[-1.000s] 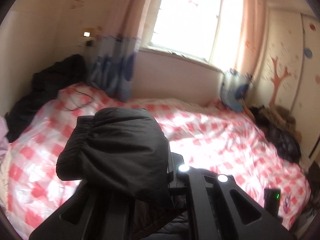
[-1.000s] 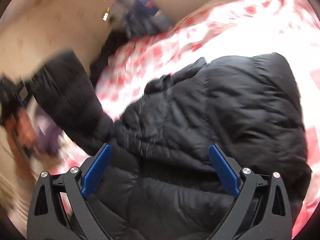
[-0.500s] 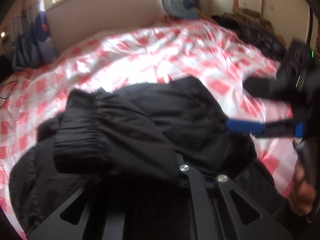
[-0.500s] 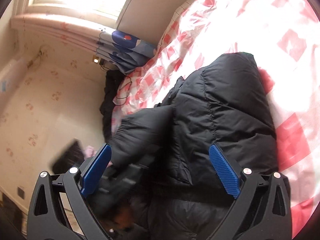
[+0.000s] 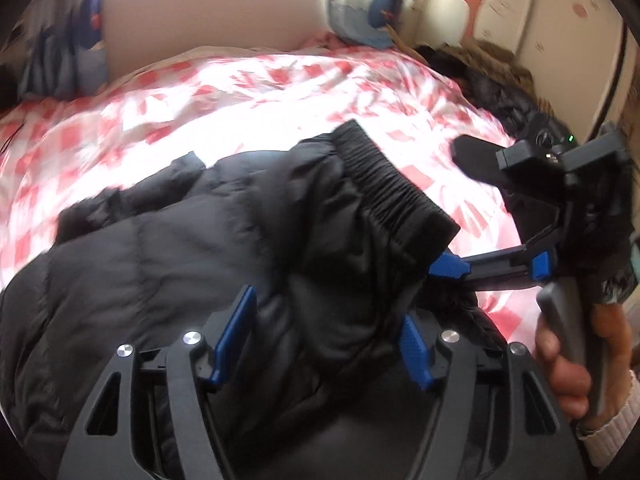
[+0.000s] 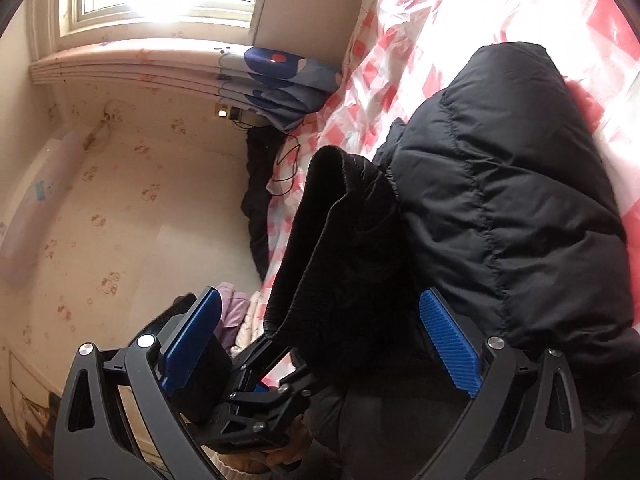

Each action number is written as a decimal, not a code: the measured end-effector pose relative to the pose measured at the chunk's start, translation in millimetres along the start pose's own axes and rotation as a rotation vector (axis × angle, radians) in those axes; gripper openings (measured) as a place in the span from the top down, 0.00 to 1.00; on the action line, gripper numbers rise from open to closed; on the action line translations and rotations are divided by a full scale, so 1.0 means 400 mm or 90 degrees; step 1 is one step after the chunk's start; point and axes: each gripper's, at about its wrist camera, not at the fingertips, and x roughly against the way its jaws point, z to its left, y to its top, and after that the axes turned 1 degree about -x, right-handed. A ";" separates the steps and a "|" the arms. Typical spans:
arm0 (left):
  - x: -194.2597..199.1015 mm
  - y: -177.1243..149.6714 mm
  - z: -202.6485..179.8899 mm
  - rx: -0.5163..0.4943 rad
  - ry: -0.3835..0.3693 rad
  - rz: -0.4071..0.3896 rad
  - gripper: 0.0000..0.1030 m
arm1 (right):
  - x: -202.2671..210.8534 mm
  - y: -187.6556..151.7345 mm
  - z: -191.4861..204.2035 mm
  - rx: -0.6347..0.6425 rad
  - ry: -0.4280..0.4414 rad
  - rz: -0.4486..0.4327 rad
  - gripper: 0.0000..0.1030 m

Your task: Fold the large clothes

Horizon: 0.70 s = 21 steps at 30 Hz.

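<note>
The black puffer jacket (image 5: 160,248) lay on the bed (image 5: 240,92), and its lower part was cut off by the frame and hidden behind both tongs. The left tongs (image 5: 324,336), which had gripped the ribbed sleeve cuff (image 5: 392,184) half a second earlier, now stood released around the sleeve, while the right tongs (image 6: 320,340) were spread too, with the cuff hanging between them.

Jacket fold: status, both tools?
Left tool open, sleeve between its fingers. Right tool open beside sleeve cuff. Black jacket on bed.
</note>
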 end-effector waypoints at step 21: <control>0.162 -0.138 0.238 0.239 0.087 -0.087 0.21 | -0.067 -0.048 0.076 0.111 -0.057 0.013 0.07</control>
